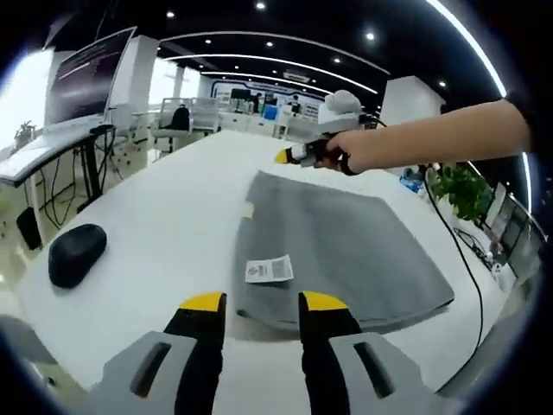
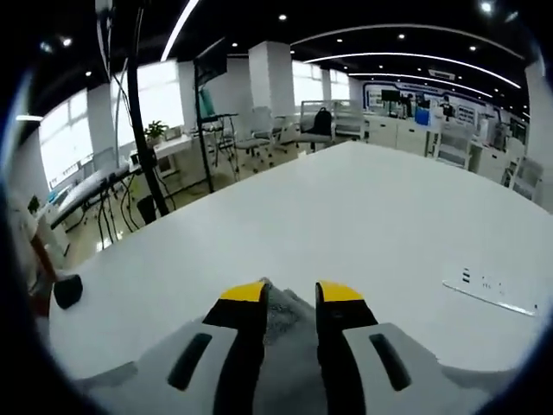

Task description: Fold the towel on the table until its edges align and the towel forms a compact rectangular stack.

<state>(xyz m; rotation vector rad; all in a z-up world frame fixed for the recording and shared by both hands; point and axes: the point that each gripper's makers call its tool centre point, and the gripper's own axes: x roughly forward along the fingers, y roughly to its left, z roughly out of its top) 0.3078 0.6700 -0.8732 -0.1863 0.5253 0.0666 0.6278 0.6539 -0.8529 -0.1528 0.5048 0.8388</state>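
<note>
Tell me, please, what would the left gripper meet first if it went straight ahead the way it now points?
Most likely the near edge of the grey towel, lying just beyond the left gripper and its open jaws, near the white tag. Depth is hard to judge, so it may pass just above the cloth.

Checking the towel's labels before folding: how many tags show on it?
2: a white printed tag near the towel's near edge, and a small pale tag at its left edge. Others may lie underneath.
</note>
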